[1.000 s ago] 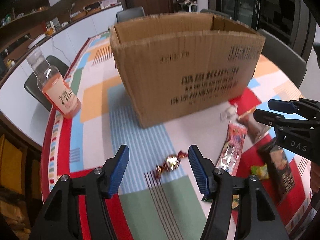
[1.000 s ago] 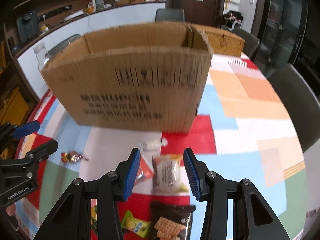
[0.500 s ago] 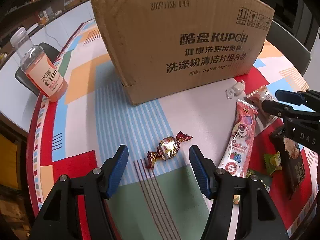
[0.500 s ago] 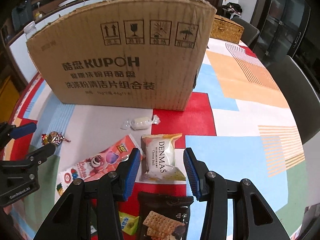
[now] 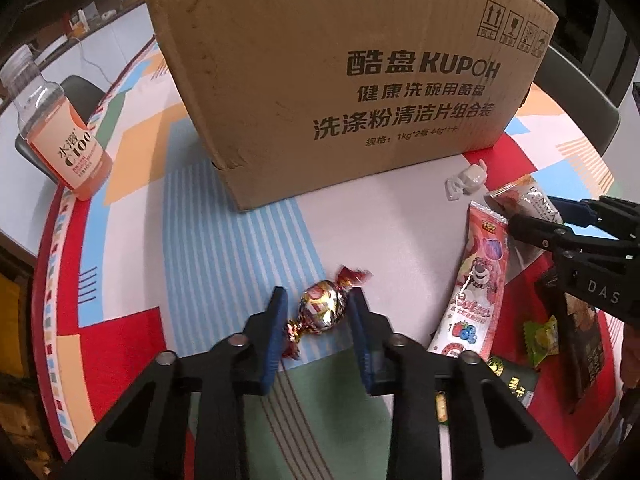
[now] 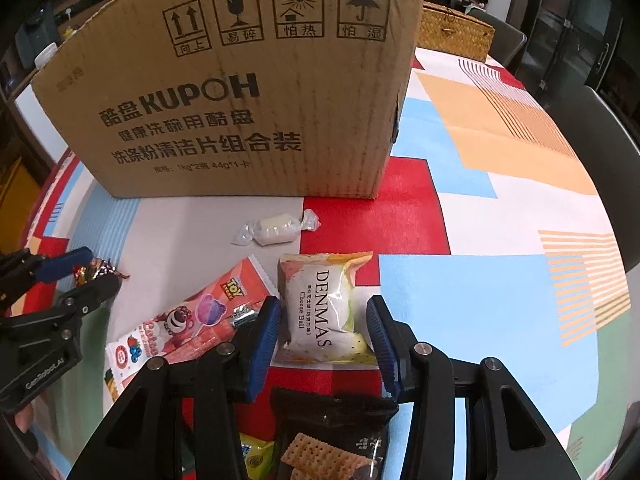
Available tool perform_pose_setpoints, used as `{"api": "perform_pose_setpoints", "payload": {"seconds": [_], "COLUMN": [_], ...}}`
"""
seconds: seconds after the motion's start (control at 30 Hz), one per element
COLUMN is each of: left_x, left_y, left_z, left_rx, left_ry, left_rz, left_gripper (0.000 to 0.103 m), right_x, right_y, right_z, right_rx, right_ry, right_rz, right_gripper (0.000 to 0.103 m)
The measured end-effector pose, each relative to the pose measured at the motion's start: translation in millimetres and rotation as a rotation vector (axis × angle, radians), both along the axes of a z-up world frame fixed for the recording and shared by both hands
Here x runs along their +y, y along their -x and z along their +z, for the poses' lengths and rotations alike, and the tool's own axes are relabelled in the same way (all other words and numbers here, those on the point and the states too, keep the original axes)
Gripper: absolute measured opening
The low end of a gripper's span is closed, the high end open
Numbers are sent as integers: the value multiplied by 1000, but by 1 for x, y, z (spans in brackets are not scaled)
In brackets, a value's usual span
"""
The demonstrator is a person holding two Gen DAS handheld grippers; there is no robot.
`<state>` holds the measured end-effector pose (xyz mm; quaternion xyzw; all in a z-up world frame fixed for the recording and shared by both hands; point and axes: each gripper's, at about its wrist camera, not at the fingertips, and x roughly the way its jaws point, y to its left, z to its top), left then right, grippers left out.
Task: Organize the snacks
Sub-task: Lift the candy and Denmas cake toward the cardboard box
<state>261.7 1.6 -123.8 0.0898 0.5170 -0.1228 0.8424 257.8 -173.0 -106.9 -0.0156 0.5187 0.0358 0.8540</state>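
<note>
A: Item one: gold-and-red foil-wrapped round candy [image 5: 322,312], on the striped part of the patterned tablecloth [image 6: 500,280], toward its near edge. Your left gripper [image 5: 318,312] straddles it, jaws closing; the right pad touches the foil, the left pad stands just off the ball with the twisted wrapper end beside it. Count: one.

B: And your right side?

A: Item two: cream-and-orange plastic "DENMAS" cheese-ball pouch [image 6: 326,308], flat, near that same edge. Your right gripper [image 6: 322,330] brackets it, jaws partly open, pads beside the pouch but not pressing. Nothing held. Count: one.

B: Why both low together?

A: Likely so you lift two snacks in one pass to the brown cardboard box [image 6: 248,92] standing behind them.

B: Remaining stock?

A: One white candy in clear wrapper [image 6: 276,230], just before the box. One long pink bear-printed sachet [image 6: 192,316], between the grippers. One dark cracker packet [image 6: 332,440] and one small green sachet [image 5: 542,336], nearest edge. One orange-labelled drink bottle [image 5: 60,132], far left edge.
</note>
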Motion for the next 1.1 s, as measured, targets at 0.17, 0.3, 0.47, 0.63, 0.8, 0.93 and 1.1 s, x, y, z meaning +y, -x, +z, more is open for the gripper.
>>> {"api": "perform_pose_setpoints", "payload": {"seconds": [0.17,0.3,0.47,0.63,0.8,0.93,1.1], "left_x": [0,-2,-2,-3,-4,-2,-3], "left_y": [0,4,9,17,27,34,40], "left_z": [-1,3,12,24,42,62,93], "left_rx": [4,-9,-23,-51,-98,-150,-226], "left_ry": [23,25,39,49,69,93,128], "left_rz": [-3,-4,7,10,11,11,5], "left_gripper": [22,22,22,22,22,22,22], "right_x": [1,2,2,0,2,2,1], "right_y": [0,2,5,6,15,23,27], "right_z": [1,3,7,15,28,46,73], "right_rx": [-10,-16,-23,-45,-86,-137,-209], "right_ry": [-1,-8,-19,-23,-28,-33,-51], "right_rz": [14,19,20,21,30,35,46], "right_gripper": [36,34,34,34,34,34,34]}}
